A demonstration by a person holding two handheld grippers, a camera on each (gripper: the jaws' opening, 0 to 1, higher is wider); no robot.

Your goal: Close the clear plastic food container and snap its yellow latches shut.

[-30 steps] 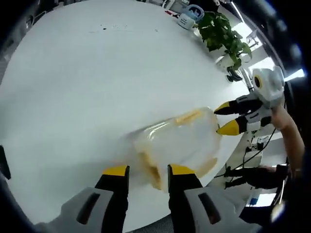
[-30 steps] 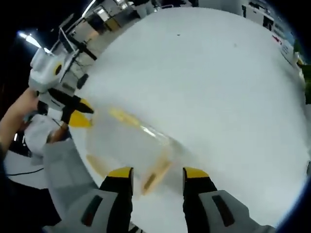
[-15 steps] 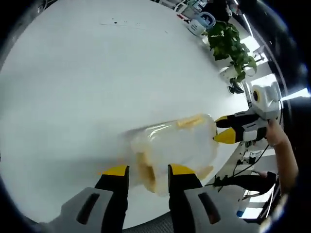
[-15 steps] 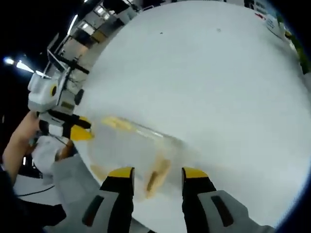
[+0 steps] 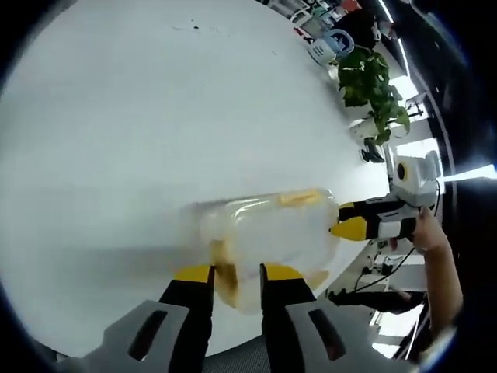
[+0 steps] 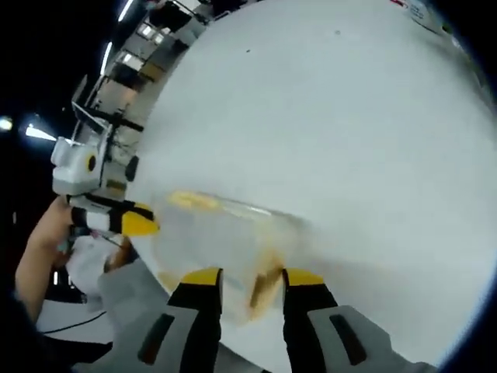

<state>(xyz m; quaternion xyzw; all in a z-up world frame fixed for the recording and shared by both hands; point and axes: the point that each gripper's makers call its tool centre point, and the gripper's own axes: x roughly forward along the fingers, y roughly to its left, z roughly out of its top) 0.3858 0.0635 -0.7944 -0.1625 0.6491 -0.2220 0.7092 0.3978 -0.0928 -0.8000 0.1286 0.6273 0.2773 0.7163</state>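
Two grippers — left gripper [image 5: 236,273], right gripper [image 6: 251,278] — flanking clear container [image 5: 268,233]

Bright, even overhead light washes the table [image 5: 155,116] white; the container [image 6: 225,233] blurs; edges bend toward twelve o'clock.

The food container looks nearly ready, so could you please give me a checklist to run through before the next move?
1. Container resting on the white table: ok.
2. Lid seated all round: cannot tell, the plastic is blurred.
3. Left tongs straddling a yellow latch at the near end: ok.
4. Right tongs straddling the latch at the opposite end: ok.
5. Latches snapped shut: cannot tell.
6. Container clear of the table edge: not ok, it sits close to it.
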